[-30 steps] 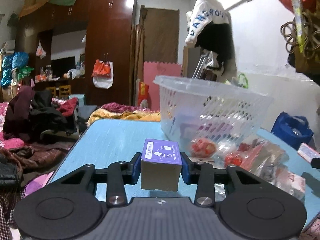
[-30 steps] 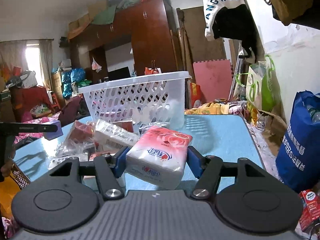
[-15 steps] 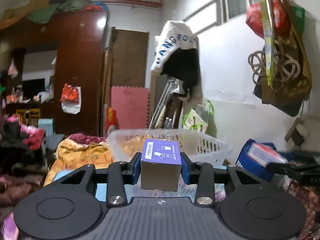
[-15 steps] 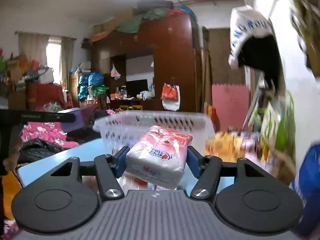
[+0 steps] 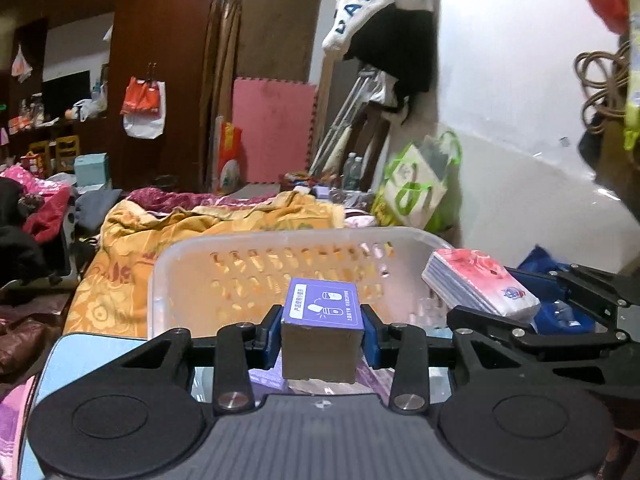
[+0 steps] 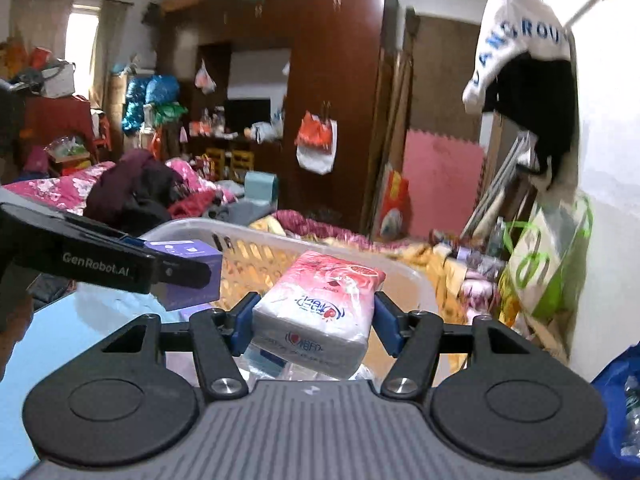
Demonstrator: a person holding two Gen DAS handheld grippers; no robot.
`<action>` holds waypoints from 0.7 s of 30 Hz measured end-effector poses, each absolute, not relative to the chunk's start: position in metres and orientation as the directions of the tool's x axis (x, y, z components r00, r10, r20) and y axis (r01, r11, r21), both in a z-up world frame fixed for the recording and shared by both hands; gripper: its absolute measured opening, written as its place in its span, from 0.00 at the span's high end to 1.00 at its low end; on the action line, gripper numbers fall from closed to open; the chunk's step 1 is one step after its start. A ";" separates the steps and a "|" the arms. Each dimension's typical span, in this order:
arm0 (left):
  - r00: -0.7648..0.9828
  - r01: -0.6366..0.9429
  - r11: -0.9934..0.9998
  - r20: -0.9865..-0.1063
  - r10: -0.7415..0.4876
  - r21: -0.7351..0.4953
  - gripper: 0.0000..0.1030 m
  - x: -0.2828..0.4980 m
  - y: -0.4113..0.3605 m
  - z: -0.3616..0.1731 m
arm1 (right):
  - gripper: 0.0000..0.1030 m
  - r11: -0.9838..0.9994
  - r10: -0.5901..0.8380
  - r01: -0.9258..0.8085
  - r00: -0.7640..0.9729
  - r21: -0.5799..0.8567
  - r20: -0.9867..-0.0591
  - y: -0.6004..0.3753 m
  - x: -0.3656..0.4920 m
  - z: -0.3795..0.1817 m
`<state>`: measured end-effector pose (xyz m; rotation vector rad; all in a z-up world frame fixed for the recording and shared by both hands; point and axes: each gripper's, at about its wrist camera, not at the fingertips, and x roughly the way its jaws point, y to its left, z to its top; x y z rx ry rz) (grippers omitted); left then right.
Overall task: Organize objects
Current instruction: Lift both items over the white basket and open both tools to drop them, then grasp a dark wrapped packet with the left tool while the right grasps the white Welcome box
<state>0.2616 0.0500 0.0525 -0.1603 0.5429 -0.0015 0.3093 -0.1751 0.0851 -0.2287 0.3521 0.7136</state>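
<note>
Basket (image 5: 256, 276) waits at twelve o'clock while the left gripper (image 5: 322, 330) clamps a box (image 5: 320, 340) and the right gripper (image 6: 314, 322) a tissue pack (image 6: 320, 304), neither dropped in yet.

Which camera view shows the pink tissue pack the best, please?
The right wrist view: the pink tissue pack fills the middle, clamped in the right claw, print legible. The left wrist view shows it only at the right side, smaller, over the basket rim.

box (image 5: 322, 307): purple top, brown side | tissue pack (image 6: 320, 294): pink-white | basket (image 5: 256, 240): translucent white
</note>
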 end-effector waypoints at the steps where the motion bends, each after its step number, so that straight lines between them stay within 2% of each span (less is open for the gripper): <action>1: 0.855 -0.048 0.987 -0.516 -0.039 -0.154 0.58 0.263 0.051 0.053 | 0.39 0.735 0.597 -0.673 0.700 -0.082 -0.391 -0.175 0.310 0.084; 4: 0.877 -0.072 0.985 -0.480 -0.011 -0.154 0.52 0.263 0.053 0.056 | 0.39 0.736 0.591 -0.668 0.713 -0.109 -0.378 -0.173 0.311 0.083; 5: 0.884 -0.085 0.986 -0.468 0.007 -0.147 0.33 0.263 0.053 0.056 | 0.38 0.736 0.592 -0.668 0.716 -0.116 -0.370 -0.172 0.311 0.083; 6: 0.883 -0.102 0.984 -0.469 0.023 -0.144 0.18 0.266 0.053 0.056 | 0.37 0.743 0.588 -0.659 0.727 -0.120 -0.353 -0.172 0.309 0.083; 7: 0.880 -0.108 0.983 -0.475 0.026 -0.146 0.18 0.267 0.055 0.055 | 0.28 0.753 0.582 -0.647 0.740 -0.122 -0.336 -0.175 0.306 0.083; 8: 0.879 -0.104 0.983 -0.476 0.019 -0.152 0.18 0.265 0.056 0.053 | 0.14 0.761 0.576 -0.637 0.750 -0.121 -0.324 -0.176 0.303 0.086; 9: 0.881 -0.098 0.982 -0.473 0.011 -0.162 0.18 0.261 0.058 0.053 | 0.09 0.763 0.579 -0.635 0.754 -0.118 -0.312 -0.180 0.299 0.087; 13: 0.909 -0.060 0.983 -0.416 -0.019 -0.175 0.18 0.219 0.059 0.053 | 0.06 0.756 0.613 -0.651 0.740 -0.066 -0.277 -0.215 0.267 0.087; 15: 0.923 -0.013 0.987 -0.381 -0.051 -0.162 0.18 0.185 0.054 0.046 | 0.00 0.737 0.652 -0.675 0.717 -0.016 -0.248 -0.243 0.241 0.074; 18: 0.941 0.027 0.996 -0.335 -0.055 -0.090 0.18 0.131 0.039 0.026 | 0.00 0.688 0.699 -0.725 0.655 0.019 -0.286 -0.273 0.202 0.038; 21: 0.952 0.067 0.993 -0.292 -0.093 -0.096 0.18 0.094 0.032 0.011 | 0.00 0.690 0.693 -0.723 0.654 0.019 -0.303 -0.290 0.165 0.007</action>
